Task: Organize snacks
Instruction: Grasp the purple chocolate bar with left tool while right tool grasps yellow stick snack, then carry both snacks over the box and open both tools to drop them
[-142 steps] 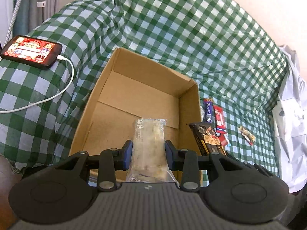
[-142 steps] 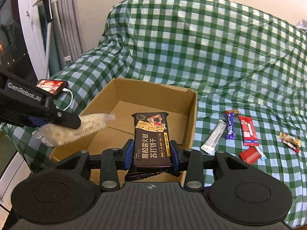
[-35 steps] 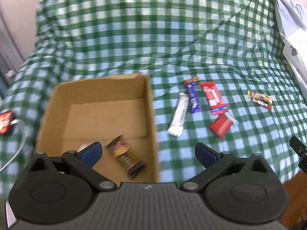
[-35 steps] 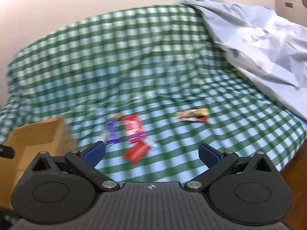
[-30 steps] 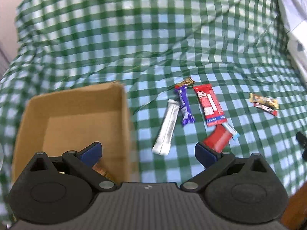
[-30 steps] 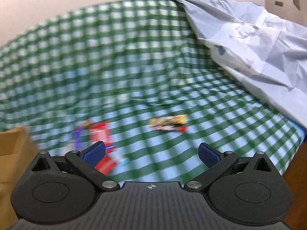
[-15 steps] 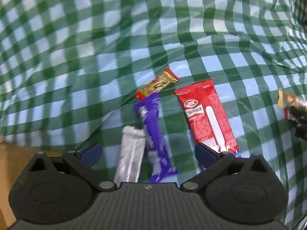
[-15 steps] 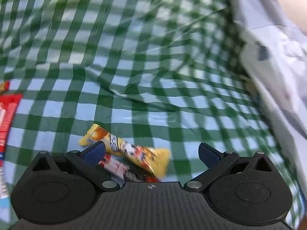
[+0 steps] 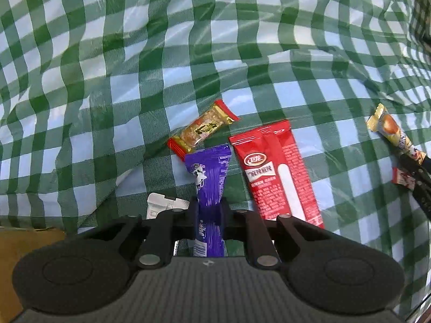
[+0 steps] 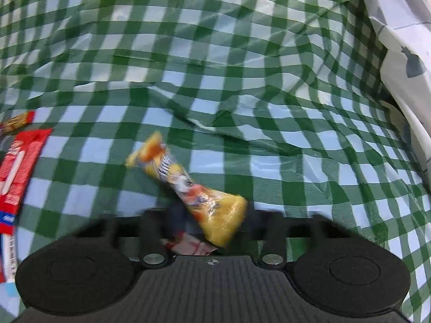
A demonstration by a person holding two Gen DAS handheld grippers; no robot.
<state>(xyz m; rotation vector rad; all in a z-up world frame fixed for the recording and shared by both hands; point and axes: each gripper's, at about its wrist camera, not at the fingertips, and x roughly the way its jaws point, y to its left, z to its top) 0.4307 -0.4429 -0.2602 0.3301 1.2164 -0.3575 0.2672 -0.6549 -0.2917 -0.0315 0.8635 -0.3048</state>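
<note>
Left claw pinching purple bar near tail; slick wrapper risking slipping. Right claw blurred, closing around yellow snack; grip unclear.

Right hand-held gripper is motion-blurred at bottom center, with a yellow snack packet sticking up diagonally between its fingers. Red wrapper at the left edge, all on green checkered cloth.
</note>
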